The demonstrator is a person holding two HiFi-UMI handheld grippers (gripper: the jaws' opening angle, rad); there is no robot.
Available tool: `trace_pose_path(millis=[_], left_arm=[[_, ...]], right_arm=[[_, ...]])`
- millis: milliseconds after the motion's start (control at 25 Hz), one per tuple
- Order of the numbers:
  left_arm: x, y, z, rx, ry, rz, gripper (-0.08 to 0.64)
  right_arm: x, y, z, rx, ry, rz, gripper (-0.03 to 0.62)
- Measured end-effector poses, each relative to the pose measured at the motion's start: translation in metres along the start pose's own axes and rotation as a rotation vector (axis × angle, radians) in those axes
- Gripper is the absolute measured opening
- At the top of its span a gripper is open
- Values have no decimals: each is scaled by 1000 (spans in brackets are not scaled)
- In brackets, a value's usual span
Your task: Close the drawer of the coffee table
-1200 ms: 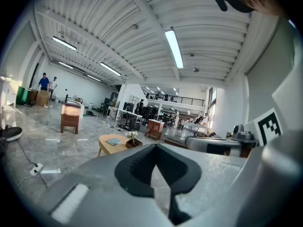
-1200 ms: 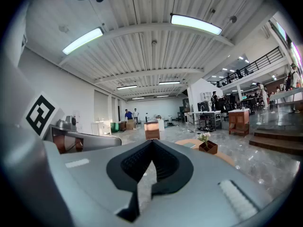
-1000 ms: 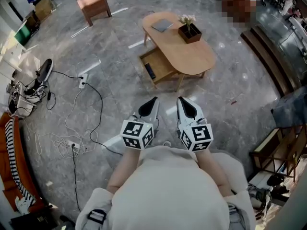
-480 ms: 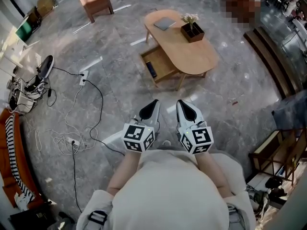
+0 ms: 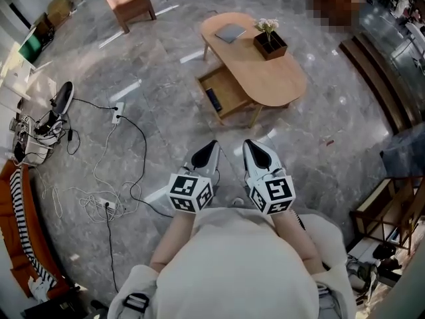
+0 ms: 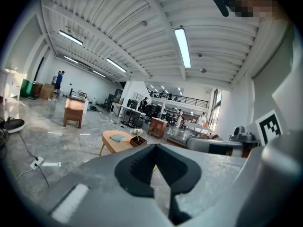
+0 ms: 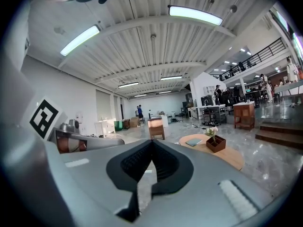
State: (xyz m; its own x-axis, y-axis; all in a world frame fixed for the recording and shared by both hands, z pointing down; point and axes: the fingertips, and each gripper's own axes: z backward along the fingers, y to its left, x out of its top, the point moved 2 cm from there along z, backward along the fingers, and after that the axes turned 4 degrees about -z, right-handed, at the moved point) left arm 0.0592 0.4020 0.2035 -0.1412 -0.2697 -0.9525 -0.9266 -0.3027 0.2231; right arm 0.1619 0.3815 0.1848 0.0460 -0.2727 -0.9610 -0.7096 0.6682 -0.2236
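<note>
An oval wooden coffee table (image 5: 265, 72) stands ahead on the grey marble floor, also seen as the table (image 6: 113, 140) and the table (image 7: 232, 156). Its drawer (image 5: 221, 93) is pulled out to the left, with a dark remote-like thing (image 5: 213, 99) lying in it. On the top sit a grey book (image 5: 230, 32) and a brown box with white flowers (image 5: 270, 44). My left gripper (image 5: 211, 146) and right gripper (image 5: 250, 145) are held side by side in front of my body, both shut and empty, well short of the table.
Cables and a power strip (image 5: 117, 113) trail over the floor at the left. A wooden stool-like cabinet (image 5: 130, 2) stands at the far left. A striped sofa edge (image 5: 16, 224) lies at the left border, dark steps (image 5: 372, 78) and a shelf frame (image 5: 388, 211) at the right.
The table and drawer have slid a little lower and rightward in the head view, so I have come slightly closer. Both grippers stay shut side by side.
</note>
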Motion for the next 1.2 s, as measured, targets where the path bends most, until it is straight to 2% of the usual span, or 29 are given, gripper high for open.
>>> trace_pose_path(millis=[320,680,1000,1200], left_arm=[[24,68,-29,-91,30,-20,0],[60,159,-60,-207,65,-45,0],[73,233,-73,-284,103,-57,0],[72,273,-80,-310,132,-51,0]], right_arm=[[16,1,-79,-76,-20,-51,0],[38,25,-170,-163,-58,-77,0],[37,45,-231,-254,-56,-96,0],[34,58,-256,-293,-50,-67,0]])
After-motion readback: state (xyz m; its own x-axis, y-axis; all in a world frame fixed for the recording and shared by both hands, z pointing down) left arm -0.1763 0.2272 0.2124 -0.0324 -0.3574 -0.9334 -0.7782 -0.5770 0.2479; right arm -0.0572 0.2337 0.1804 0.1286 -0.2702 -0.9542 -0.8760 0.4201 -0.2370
